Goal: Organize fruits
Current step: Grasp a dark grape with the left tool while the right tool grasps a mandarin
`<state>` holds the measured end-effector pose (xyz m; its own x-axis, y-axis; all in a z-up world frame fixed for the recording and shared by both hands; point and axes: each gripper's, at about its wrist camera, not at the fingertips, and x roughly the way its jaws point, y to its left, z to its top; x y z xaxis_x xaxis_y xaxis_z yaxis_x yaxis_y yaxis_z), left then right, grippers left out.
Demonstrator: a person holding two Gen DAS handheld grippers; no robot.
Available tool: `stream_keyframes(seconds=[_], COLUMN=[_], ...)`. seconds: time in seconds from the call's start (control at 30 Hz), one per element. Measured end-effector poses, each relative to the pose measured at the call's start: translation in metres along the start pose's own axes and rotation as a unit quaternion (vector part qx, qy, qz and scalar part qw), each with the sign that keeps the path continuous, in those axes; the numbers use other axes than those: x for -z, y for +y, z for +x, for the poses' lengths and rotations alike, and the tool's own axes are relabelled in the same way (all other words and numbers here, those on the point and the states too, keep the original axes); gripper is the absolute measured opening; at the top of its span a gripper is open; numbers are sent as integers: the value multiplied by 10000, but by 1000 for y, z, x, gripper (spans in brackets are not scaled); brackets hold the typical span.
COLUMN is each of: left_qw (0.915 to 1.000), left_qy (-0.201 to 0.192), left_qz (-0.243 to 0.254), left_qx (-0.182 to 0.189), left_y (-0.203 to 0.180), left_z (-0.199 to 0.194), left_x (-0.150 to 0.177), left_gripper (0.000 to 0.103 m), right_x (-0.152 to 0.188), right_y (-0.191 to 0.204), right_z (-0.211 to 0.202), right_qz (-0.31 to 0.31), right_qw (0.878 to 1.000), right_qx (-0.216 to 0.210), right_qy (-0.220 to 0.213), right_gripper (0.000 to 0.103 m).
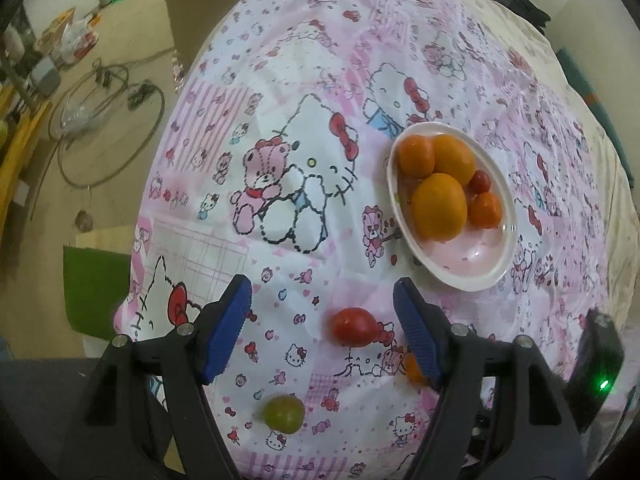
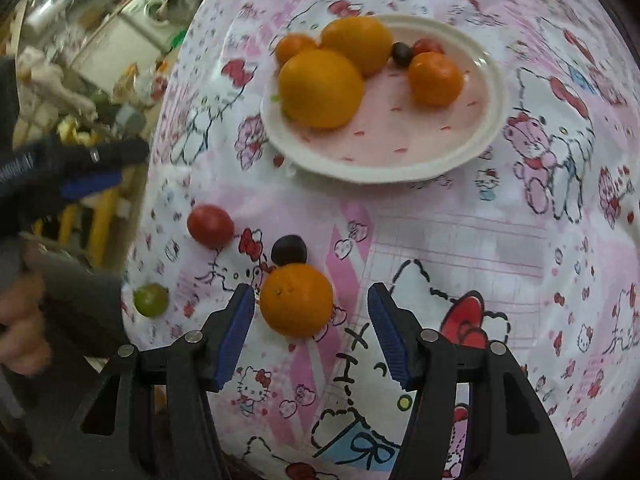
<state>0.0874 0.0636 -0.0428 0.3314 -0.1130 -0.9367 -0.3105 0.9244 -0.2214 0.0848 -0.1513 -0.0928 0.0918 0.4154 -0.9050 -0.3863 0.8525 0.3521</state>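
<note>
We hold both tools open: left tool [image 1: 322, 332] over the red tomato [image 1: 354, 327], right tool [image 2: 312, 330] by the small orange [image 2: 296, 299].

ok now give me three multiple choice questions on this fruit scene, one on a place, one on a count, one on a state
1. Where does the small round green fruit lie relative to the round white plate?
A. on it
B. off it, on the pink cartoon-print cloth
C. under it

2. In the right wrist view, how many fruits lie on the cloth off the plate?
A. two
B. four
C. six

3. With the loose round orange fruit before it, the right gripper is:
A. open
B. shut on that fruit
C. shut on nothing

Answers:
1 B: it sits on cloth near the table edge.
2 B: green fruit, red tomato, dark grape, orange fruit.
3 A: a clear gap shows beside the fruit.
</note>
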Motion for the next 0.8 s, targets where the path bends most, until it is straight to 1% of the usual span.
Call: stream_keyframes(seconds=[0.1,0.17,0.3,0.37,0.4,0.43,0.57,0.67,0.73,0.8], left_qw=[9998,9997,9998,9998,9998,9998,9997,9996,9996,9995], left_qy=[108,137,126,118,126,142,209,227,248,299], left_qz=[-153,-209,-171,-128,-111,-103,-64,-43,-31,115], left_qx=[63,28,0,-40,-60,-68,-117,-157,-115,-49], left_y=[5,6,6,5,5,5,5,3,1,-10], left_z=[2,3,3,3,4,5,9,11,12,15], left_x=[-1,-1,-1,-1,0,0,0,2,3,6], left_gripper=[70,70,70,70,70,70,70,70,70,70], right_x=[2,3,3,4,4,4,5,5,4,-1], right_y=[7,12,19,21,21,22,20,16,9,0], right_z=[7,11,22,24,25,24,20,13,2,-11], right_qz=[-181,-289,-510,-610,-647,-676,-619,-470,-319,-122], right_qw=[9998,9994,9978,9967,9962,9961,9969,9985,9993,9994], right_qx=[36,136,404,519,567,562,469,283,194,170], right_qy=[108,146,158,127,110,101,98,56,-85,-291], right_gripper=[62,62,62,59,56,48,46,46,46,46])
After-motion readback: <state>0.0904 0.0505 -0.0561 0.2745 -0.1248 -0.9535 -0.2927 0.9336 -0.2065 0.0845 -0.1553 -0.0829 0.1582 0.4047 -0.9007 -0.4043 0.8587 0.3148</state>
